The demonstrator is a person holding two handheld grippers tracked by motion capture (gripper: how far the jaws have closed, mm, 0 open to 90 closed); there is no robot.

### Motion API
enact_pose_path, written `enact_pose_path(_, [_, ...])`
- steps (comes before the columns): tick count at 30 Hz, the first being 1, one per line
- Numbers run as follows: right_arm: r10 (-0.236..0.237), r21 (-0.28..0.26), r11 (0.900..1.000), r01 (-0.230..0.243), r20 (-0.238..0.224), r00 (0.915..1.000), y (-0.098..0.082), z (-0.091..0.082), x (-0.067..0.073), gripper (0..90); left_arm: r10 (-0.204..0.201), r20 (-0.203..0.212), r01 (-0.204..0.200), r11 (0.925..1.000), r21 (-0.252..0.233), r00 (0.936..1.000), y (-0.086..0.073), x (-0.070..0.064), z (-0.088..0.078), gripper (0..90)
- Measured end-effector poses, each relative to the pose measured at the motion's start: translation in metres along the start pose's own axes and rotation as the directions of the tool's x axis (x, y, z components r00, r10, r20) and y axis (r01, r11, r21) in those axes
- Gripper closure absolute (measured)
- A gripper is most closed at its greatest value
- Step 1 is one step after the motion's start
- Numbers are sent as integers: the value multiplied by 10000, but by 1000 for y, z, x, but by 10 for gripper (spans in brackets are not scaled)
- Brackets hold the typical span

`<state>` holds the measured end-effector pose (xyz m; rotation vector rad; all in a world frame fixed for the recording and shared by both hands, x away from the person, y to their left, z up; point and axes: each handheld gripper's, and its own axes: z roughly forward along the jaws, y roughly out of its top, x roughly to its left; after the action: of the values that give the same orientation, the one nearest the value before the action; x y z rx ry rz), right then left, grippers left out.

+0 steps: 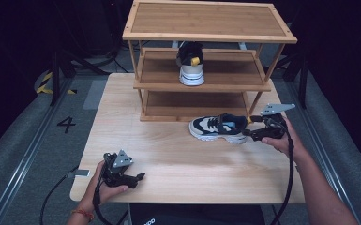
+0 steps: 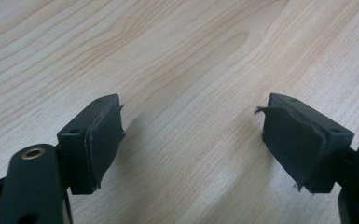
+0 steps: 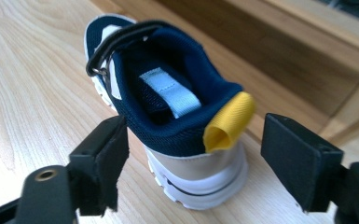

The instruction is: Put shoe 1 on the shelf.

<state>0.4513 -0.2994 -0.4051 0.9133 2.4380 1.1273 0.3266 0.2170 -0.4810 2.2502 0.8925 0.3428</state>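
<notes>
Beside table point(image 1: 122, 108) — floor mark point(image 1: 66, 123) reads "4".

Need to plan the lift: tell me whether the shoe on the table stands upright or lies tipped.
Upright: the shoe rests on its white sole on the table, opening facing up, heel toward the right gripper.

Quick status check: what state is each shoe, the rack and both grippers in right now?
Shoe on the table: upright, lying sideways before the rack, heel between the right gripper's fingers, not clamped.
Shoe on the rack: upright on the middle shelf, heel facing out.
Shoe rack: standing, top and bottom shelves bare.
Right gripper: open.
Left gripper: open, nothing between its fingers, over bare table.
</notes>
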Motion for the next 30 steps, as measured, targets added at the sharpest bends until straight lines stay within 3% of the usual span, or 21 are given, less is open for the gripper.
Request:
enact_pose_path(5, [-112, 423, 9990, 116, -111, 9999, -1, 20, -2, 223, -90, 67, 91, 9999, -54, 9999, 0, -1, 2, 163])
enact_pose_path(8, [-182, 465, 9987, 206, -498, 9986, -1, 28, -1, 195, -64, 94, 65, 10000, -70, 9999, 0, 0, 2, 161])
enact_pose_path(10, [-453, 534, 9975, 470, -325, 9984, -1, 30, 2, 187, 74, 74, -74, 10000, -42, 9999, 0, 0, 2, 162])
enact_pose_path(15, [-914, 565, 9940, 939, -446, 9948, -5, 23, 12, 274, 64, 130, -63, 10000, -69, 9999, 0, -1, 2, 162])
enact_pose_path(18, [-1100, 521, 9923, 1126, -495, 9927, -9, 20, 18, 282, 84, 178, -83, 9999, -68, 9998, 0, -1, 2, 161])
enact_pose_path(30, [-1629, -80, 9865, 1635, -1443, 9760, -23, 9, 57, 405, 110, 188, -109, 9999, -85, 9998, 0, -1, 2, 162])
